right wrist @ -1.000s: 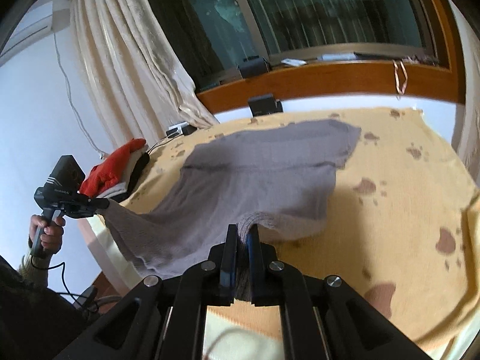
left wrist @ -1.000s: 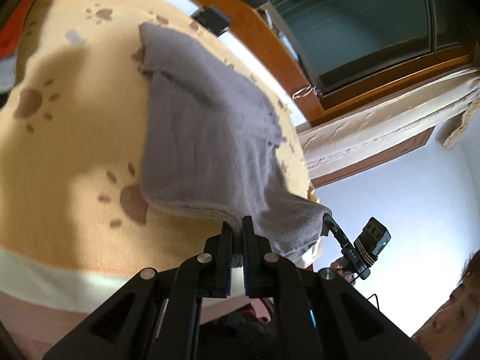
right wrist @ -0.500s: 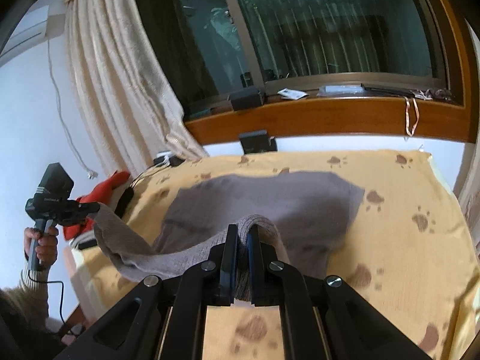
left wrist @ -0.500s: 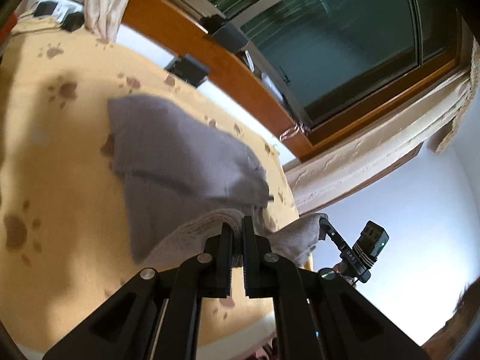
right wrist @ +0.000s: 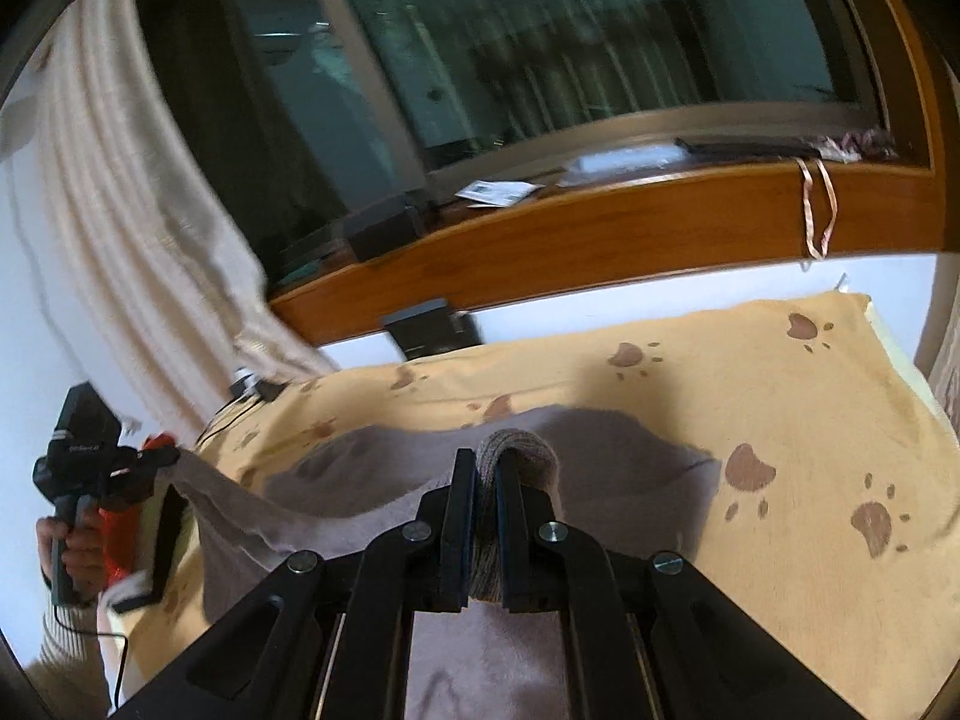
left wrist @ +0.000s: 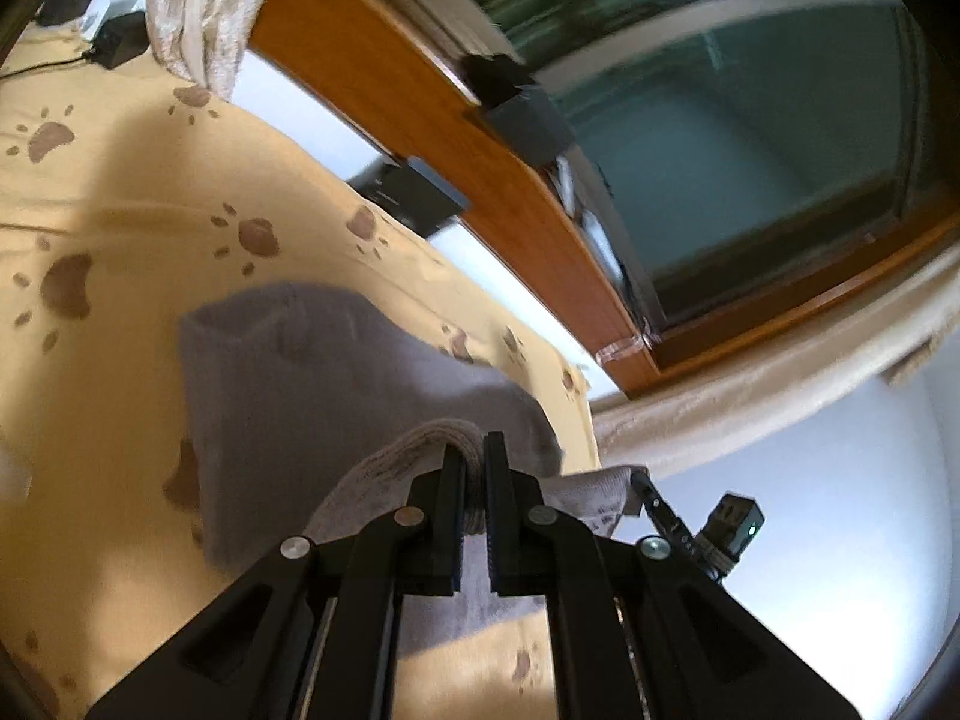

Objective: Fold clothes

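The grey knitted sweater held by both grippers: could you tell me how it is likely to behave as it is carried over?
The grey knitted sweater is probably floppy: it sags between the right gripper and the left gripper. Its thick ribbed hem bunches in the closed jaws, so slipping seems unlikely. On the yellow paw-print blanket it would likely drag and wrinkle rather than slide.

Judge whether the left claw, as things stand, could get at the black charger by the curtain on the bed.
Probably not now. The left claw is shut on the grey garment's edge, so it is occupied, and the charger lies far across the blanket, though nothing blocks the way.
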Demonstrator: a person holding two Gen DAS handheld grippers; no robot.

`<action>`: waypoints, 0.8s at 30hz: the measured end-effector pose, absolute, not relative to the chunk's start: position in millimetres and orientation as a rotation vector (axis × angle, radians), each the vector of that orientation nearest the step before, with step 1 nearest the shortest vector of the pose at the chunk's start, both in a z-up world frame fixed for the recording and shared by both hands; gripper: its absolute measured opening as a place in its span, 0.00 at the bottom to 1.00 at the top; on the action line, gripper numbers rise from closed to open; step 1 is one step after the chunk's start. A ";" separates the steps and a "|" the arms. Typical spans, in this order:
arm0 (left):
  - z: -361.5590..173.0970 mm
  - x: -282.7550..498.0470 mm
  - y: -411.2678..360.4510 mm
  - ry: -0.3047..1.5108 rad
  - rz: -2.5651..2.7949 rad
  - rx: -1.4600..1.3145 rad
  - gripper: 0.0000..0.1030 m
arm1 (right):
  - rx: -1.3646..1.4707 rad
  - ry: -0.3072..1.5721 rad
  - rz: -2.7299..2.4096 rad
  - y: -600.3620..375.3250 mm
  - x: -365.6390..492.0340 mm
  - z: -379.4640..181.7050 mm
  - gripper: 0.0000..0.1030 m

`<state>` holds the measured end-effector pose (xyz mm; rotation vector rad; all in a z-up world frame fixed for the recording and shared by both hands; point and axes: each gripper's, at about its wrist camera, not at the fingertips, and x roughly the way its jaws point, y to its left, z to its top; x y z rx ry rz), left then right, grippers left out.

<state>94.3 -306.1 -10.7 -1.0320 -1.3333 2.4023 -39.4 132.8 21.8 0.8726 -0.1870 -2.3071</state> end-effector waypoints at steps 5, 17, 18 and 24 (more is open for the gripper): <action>-40.9 48.1 -329.4 -1.422 2.392 -1.103 0.06 | 0.964 -0.218 -2.325 118.5 -87.3 -3.1 0.06; -83.4 2.2 -366.0 -1.542 2.396 -1.193 0.06 | 1.058 -0.166 -2.356 85.7 -142.4 -41.0 0.06; -85.9 -0.3 -367.6 -1.546 2.402 -1.201 0.06 | 1.062 -0.157 -2.361 82.8 -146.1 -43.0 0.06; -104.8 -11.1 -372.0 -1.538 2.448 -1.283 0.06 | 1.107 -0.102 -2.377 66.0 -164.9 -57.7 0.06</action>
